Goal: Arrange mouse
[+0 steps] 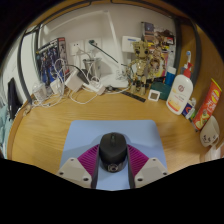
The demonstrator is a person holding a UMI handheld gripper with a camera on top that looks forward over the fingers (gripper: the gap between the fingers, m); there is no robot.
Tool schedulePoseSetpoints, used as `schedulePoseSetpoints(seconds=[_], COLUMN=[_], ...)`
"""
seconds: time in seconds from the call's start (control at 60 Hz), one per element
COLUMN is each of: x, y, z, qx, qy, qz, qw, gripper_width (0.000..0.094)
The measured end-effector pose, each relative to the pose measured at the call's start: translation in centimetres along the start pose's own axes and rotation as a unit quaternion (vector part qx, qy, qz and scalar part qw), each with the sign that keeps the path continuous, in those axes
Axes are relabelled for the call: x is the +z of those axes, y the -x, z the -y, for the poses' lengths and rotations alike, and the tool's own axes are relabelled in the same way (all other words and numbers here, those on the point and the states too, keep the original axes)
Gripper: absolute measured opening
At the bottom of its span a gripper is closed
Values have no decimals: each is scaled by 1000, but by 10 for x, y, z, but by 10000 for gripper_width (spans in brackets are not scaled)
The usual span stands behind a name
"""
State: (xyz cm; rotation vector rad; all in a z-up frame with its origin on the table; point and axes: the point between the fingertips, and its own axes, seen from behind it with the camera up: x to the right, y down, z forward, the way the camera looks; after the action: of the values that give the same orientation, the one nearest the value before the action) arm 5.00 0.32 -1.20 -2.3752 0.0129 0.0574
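Gripper view: the gripper (113,175) holds its fingers spread, and the rounded black mouse (112,150) lies between their tips with a gap at each side, on the smooth light-blue mouse mat (140,135). Bare wooden desk (45,125) lies open around the mat from 9 to 3 o'clock. Tangled cables (60,85) crowd 10 o'clock; a white bottle (181,90) stands at 2 o'clock.
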Motion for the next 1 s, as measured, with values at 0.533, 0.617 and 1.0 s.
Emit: schedulePoseSetpoints(seconds=[0.533,0.617,1.0], x=[-151,-188,-281], y=[39,57,130], z=[30,63,140], qx=[-5,-10,-25], qy=[-8,-46,-139], qz=[-23,-20,11], qw=[1000,999,990], gripper_width=[865,867,867])
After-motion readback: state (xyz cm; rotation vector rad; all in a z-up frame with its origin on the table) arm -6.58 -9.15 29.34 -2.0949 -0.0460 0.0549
